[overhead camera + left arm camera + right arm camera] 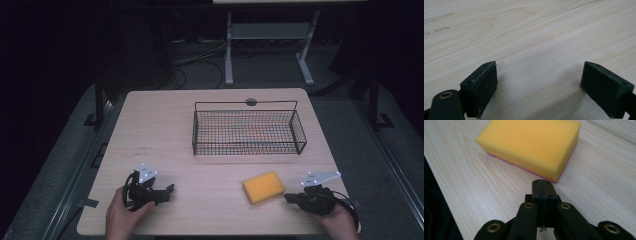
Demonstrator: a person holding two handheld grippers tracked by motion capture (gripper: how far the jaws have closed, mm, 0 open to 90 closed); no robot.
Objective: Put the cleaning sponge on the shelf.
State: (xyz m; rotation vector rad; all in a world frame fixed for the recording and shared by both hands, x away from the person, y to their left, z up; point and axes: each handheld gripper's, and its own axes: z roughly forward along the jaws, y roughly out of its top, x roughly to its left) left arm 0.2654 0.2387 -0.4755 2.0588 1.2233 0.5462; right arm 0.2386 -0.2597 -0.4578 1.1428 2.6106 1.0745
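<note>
While the person's left hand (121,212) is resting at the near left corner of the pale wooden desk (160,125), it is holding the left tool (167,191) low over the surface, pointing toward the middle of the desk. In the left gripper view its two black pads (480,86) are standing wide apart with bare wood grain between them, gripping nothing. A grey three-cornered plate (146,174) is sitting on top of this tool.

Farther back, right of centre, a black wire basket (248,131) is standing upright on the desk, its long side facing the person; whether anything is lying inside it cannot be told.

Nearer the person and below the basket's right half, a yellow sponge (263,187) is lying flat on the desk, well apart from the basket. In the right gripper view a thin pink layer is showing along its bottom edge.

Just right of the sponge, the right tool (287,197) is being held by the right hand (337,220) at the near right edge, pointing at the sponge. In the right gripper view its jaws are pressed together with nothing between them, the tip sitting just short of the sponge's near corner (555,178), seemingly not touching it
</note>
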